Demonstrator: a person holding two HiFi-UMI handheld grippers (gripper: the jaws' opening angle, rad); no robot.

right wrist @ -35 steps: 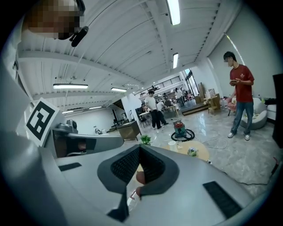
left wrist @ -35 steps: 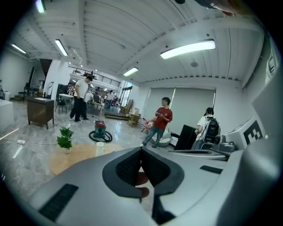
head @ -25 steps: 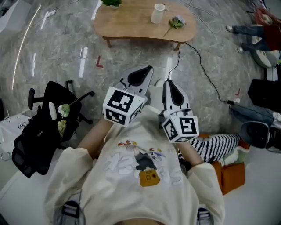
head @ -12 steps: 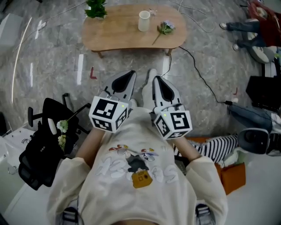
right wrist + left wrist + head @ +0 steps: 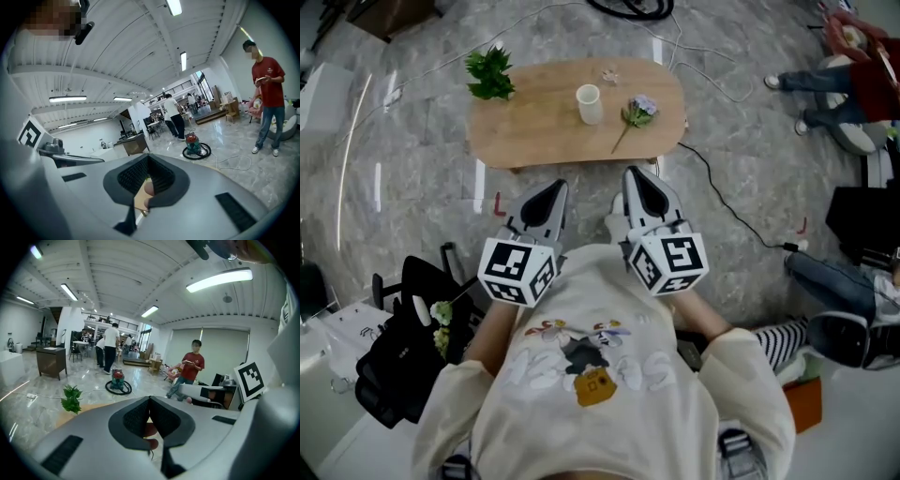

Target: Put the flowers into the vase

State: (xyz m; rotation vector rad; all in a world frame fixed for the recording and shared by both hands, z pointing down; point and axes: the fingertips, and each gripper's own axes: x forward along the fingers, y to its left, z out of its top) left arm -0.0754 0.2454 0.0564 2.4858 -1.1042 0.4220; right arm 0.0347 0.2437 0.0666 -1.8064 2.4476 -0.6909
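A low wooden table (image 5: 534,131) stands ahead of me. On it are a white cup-shaped vase (image 5: 589,103) and, just right of it, a lying flower (image 5: 637,111) with a pale purple bloom and a long stem. My left gripper (image 5: 551,187) and right gripper (image 5: 636,174) are held side by side in front of my chest, short of the table's near edge. Both are shut with nothing between the jaws. In the left gripper view the left gripper (image 5: 150,399) has its tips together, and the right gripper (image 5: 148,157) shows the same in its own view.
A green leafy sprig (image 5: 490,75) sits at the table's left end. A black office chair (image 5: 403,356) carrying white flowers (image 5: 441,314) stands at my left. A cable (image 5: 741,197) runs over the floor on the right, near seated people (image 5: 853,84). A vacuum cleaner (image 5: 117,379) stands beyond.
The table has come closer and sits lower in the head view, with its left end and green sprig now showing. Both grippers moved forward together and stayed shut.
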